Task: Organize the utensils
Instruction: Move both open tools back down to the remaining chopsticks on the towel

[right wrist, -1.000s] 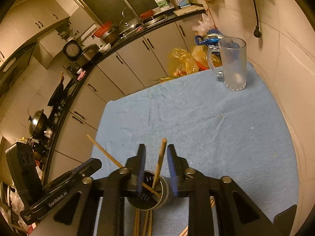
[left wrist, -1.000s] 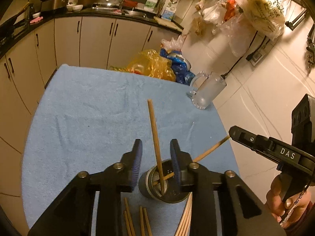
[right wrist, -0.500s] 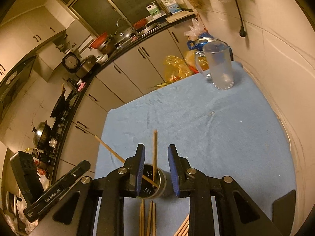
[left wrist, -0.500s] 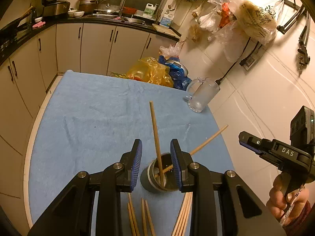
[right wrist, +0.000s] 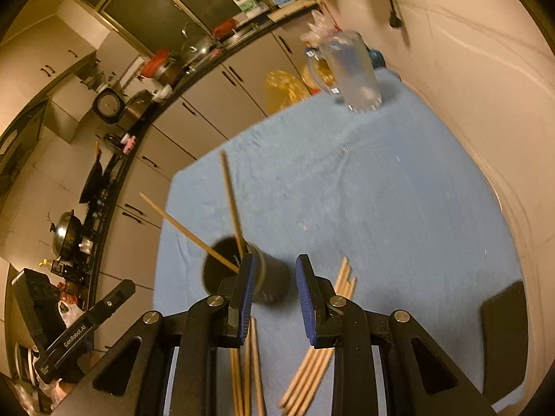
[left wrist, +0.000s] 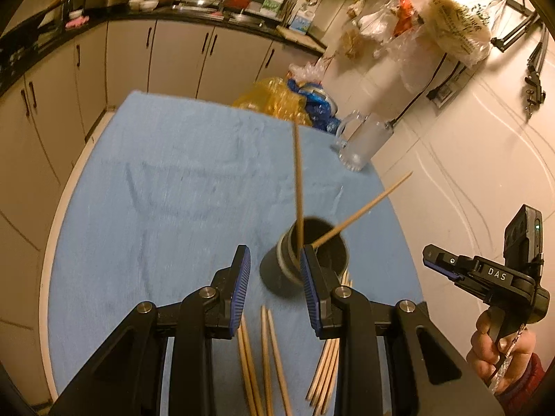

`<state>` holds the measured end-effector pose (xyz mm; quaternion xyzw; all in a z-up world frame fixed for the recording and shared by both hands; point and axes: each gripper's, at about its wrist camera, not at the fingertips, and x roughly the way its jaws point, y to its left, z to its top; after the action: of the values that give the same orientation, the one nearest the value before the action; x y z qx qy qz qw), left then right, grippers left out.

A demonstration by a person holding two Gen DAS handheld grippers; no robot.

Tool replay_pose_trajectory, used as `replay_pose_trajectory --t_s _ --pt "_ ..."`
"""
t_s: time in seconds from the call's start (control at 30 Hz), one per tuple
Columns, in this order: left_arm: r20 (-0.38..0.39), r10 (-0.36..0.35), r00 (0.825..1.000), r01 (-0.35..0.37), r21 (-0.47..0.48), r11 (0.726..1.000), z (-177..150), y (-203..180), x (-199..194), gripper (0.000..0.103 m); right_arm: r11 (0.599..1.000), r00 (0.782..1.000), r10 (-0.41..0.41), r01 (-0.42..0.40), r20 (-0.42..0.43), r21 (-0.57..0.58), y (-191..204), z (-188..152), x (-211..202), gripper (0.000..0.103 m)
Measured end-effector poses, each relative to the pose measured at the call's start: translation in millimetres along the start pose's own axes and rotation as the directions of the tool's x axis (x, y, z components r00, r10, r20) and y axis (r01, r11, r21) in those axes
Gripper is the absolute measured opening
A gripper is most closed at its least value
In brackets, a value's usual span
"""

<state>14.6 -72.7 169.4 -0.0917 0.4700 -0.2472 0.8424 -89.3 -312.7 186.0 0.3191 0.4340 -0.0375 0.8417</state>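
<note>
A dark metal utensil cup (left wrist: 305,263) stands on the blue cloth (left wrist: 173,190) with two chopsticks in it, one upright (left wrist: 297,187) and one leaning right (left wrist: 367,206). The cup also shows in the right wrist view (right wrist: 242,277). Loose chopsticks (left wrist: 263,357) lie on the cloth near me, and a second bundle (left wrist: 329,357) lies to the right. My left gripper (left wrist: 274,287) is open and empty, above and just left of the cup. My right gripper (right wrist: 272,291) is open and empty, just right of the cup, over loose chopsticks (right wrist: 315,357). It also appears at the right of the left wrist view (left wrist: 447,267).
A glass mug (left wrist: 360,142) stands at the cloth's far right corner, next to yellow and blue bags (left wrist: 288,104). A tiled wall (left wrist: 468,173) runs along the right. Kitchen cabinets (left wrist: 138,55) lie beyond. A dark flat object (right wrist: 504,332) lies at the cloth's right edge.
Both grippers have drawn back and up from the cup, each leaving its chopstick standing in it. The jaws of both have opened wider. The cup now sits farther ahead in both views.
</note>
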Motion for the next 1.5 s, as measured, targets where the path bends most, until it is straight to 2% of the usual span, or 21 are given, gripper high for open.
replay_pose_trajectory --t_s 0.33,0.47,0.6,0.77,0.9,1.17,1.37,1.5 --pt "-0.122 0.019 0.992 -0.025 -0.049 0.999 -59.8 21.0 29.9 0.028 0.992 0.992 -0.066 0.077 -0.108 0.097 -48.7 -45.2 26.0 0.026" --pt "-0.180 0.022 0.983 -0.035 -0.071 0.997 -86.4 29.1 44.7 0.028 0.987 0.983 -0.078 0.099 -0.164 0.124 -61.3 -62.8 39.6 0.026" --pt "-0.230 0.030 0.973 -0.043 -0.052 0.998 -106.0 31.3 60.1 0.028 0.986 0.977 -0.086 0.111 -0.196 0.122 -64.1 -75.3 47.2 0.026" --pt "-0.252 0.026 0.967 -0.033 -0.025 0.999 -110.3 25.6 71.2 0.023 0.986 0.973 -0.096 0.122 -0.208 0.115 -66.1 -77.7 50.8 0.026" --pt "-0.275 0.045 0.960 -0.050 -0.011 0.999 -112.6 24.4 80.8 0.014 0.985 0.973 -0.100 0.126 -0.210 0.114 -68.2 -77.1 51.3 0.026" --pt "-0.284 0.072 0.956 -0.080 -0.017 0.997 -111.7 25.3 98.0 0.011 0.984 0.970 -0.105 0.133 -0.218 0.118 -73.5 -74.0 53.9 0.026" --pt "-0.286 0.127 0.950 -0.125 0.024 0.992 -102.6 17.3 108.1 0.011 0.980 0.964 -0.118 0.152 -0.239 0.128 -75.8 -68.1 63.4 0.026" --pt "-0.287 0.136 0.948 -0.139 0.010 0.990 -102.8 19.5 108.5 0.007 0.974 0.958 -0.134 0.174 -0.252 0.147 -75.6 -59.2 74.0 0.026"
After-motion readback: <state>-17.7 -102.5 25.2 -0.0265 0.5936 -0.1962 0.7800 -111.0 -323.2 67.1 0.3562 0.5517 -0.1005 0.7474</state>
